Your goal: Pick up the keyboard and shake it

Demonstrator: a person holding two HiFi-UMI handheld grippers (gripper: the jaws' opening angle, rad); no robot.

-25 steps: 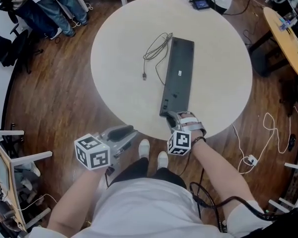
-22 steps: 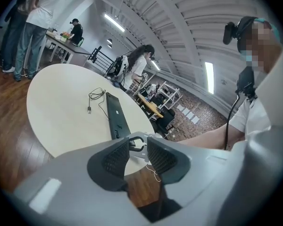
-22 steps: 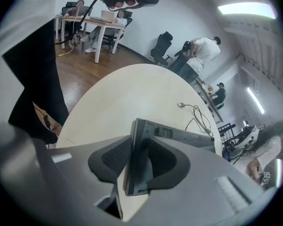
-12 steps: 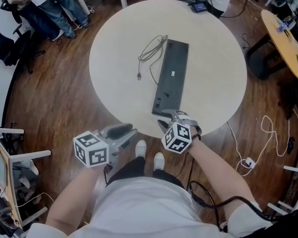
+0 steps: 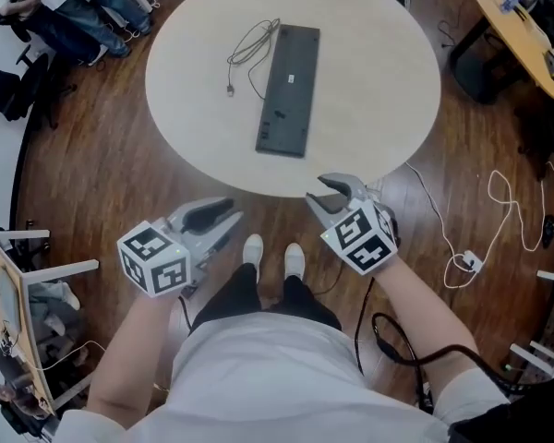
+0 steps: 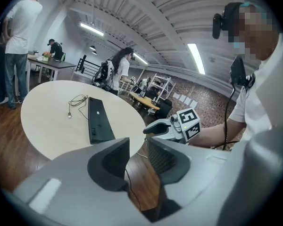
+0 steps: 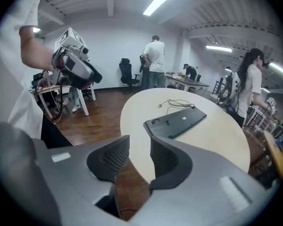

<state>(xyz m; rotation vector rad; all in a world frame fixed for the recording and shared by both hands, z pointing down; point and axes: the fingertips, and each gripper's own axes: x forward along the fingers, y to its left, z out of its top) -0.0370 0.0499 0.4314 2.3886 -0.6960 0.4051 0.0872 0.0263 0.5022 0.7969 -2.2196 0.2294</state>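
Note:
A black keyboard [image 5: 288, 90] lies underside up on the round beige table [image 5: 379, 81], with its cable [image 5: 249, 49] coiled to its left. The keyboard [image 6: 98, 119] also shows ahead in the left gripper view, and again [image 7: 175, 121] in the right gripper view. Neither gripper touches it. My right gripper [image 5: 319, 192] hovers just off the table's near edge; its jaws have just been opening and stand apart with nothing between them. My left gripper [image 5: 223, 216] hangs over the wooden floor at the lower left, jaws drawn together and empty.
My shoes [image 5: 270, 253] stand on the floor between the grippers. A white cable [image 5: 503, 233] trails over the floor at the right. A yellow-topped table [image 5: 512, 21] stands at the upper right, chairs and a seated person [image 5: 65, 7] at the upper left.
The right gripper has left the keyboard's near end and drawn back off the table edge, rolling as it rose. The left gripper has shifted a little. The keyboard stays on the table.

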